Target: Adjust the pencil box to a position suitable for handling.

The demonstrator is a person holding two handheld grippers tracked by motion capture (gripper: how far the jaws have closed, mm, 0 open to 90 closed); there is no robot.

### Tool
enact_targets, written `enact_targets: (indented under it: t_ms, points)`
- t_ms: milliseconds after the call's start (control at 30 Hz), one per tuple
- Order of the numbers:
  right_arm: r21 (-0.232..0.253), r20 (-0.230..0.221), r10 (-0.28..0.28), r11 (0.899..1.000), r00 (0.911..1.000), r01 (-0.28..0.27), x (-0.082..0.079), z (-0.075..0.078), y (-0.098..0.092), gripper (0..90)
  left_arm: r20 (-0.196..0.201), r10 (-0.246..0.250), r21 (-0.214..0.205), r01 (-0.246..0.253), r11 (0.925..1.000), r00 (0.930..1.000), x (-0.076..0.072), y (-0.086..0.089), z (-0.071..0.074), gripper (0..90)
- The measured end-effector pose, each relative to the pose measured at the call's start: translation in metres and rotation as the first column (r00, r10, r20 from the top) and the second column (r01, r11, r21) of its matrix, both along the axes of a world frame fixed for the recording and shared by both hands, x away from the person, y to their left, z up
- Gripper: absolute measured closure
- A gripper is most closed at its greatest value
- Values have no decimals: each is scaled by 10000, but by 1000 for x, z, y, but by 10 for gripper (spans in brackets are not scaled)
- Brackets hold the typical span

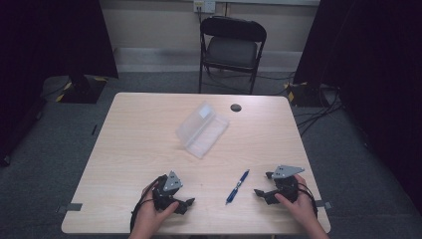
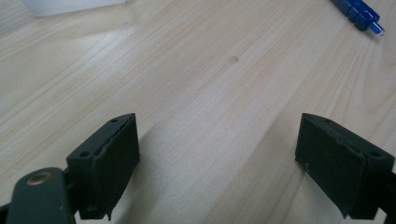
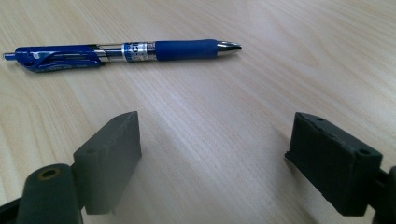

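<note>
A blue pen [image 1: 237,186] lies on the wooden table [image 1: 139,144] between my two grippers, its tip toward the near edge. My left gripper [image 1: 188,203] rests near the front edge, left of the pen, jaws wide apart with only bare wood between them [image 2: 217,154]; the pen's end [image 2: 359,14] shows at the top right of the left gripper view. To the pen's right, my right gripper [image 1: 259,192] points at it and stands open [image 3: 212,158]. The pen [image 3: 121,51] lies crosswise just beyond its jaws. A clear plastic case [image 1: 201,130] lies open mid-table.
A small dark round disc [image 1: 236,107] sits near the table's far edge. A black folding chair [image 1: 231,47] stands behind the table. Black curtains and stand bases with cables flank both sides. A white corner of the case [image 2: 70,5] shows at the top of the left gripper view.
</note>
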State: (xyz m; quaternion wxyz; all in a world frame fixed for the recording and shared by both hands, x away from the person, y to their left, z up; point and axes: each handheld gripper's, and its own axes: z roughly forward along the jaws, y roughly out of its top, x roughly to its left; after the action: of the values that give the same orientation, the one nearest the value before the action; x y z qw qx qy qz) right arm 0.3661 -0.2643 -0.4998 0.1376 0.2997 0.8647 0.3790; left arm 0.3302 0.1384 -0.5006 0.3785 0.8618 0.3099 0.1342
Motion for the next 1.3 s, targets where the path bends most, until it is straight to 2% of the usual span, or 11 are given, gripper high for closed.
enact_targets:
  t_ms: [400,433,467,533,567,633,767,867,1000,1167,1300]
  points:
    - [0,0,0,10000,10000,0,0,0,0,156,-31,45,42,-45,10000,10000,0,-1,0,132]
    - [8,3,-13,10000,10000,13,0,0,0,157,-77,202,-8,-202,9998,9998,0,-1,0,167]
    - [9,4,-10,10000,10000,10,0,0,0,157,54,279,-72,-278,9996,9996,1,-1,1,195]
    - [10,3,-5,10000,10000,5,0,0,0,157,121,234,-38,-233,9997,9997,1,-1,2,229]
    - [15,3,5,10000,10000,-5,-1,0,0,157,147,344,-175,-342,9993,9993,2,-1,1,287]
    - [20,0,5,10000,10000,-5,-1,0,0,157,138,516,-118,-514,9986,9986,4,-2,2,303]
    - [-5,-5,-3,10000,10000,3,-2,0,-1,157,180,486,68,-488,9988,9987,10,-6,4,319]
    - [-3,-8,-4,10000,10000,4,-2,0,-1,157,25,526,-69,-526,9986,9986,13,-12,4,319]
    - [-4,-3,-2,10000,10000,2,-2,0,-1,157,60,531,-92,-530,9985,9986,20,-18,5,318]
    - [12,-19,13,10000,10000,-13,-2,0,-1,157,127,815,-362,-810,9961,9966,31,-26,7,324]
    - [1,-9,3,10000,10000,-3,-2,0,-1,156,129,913,-180,-910,9957,9957,42,-32,12,329]
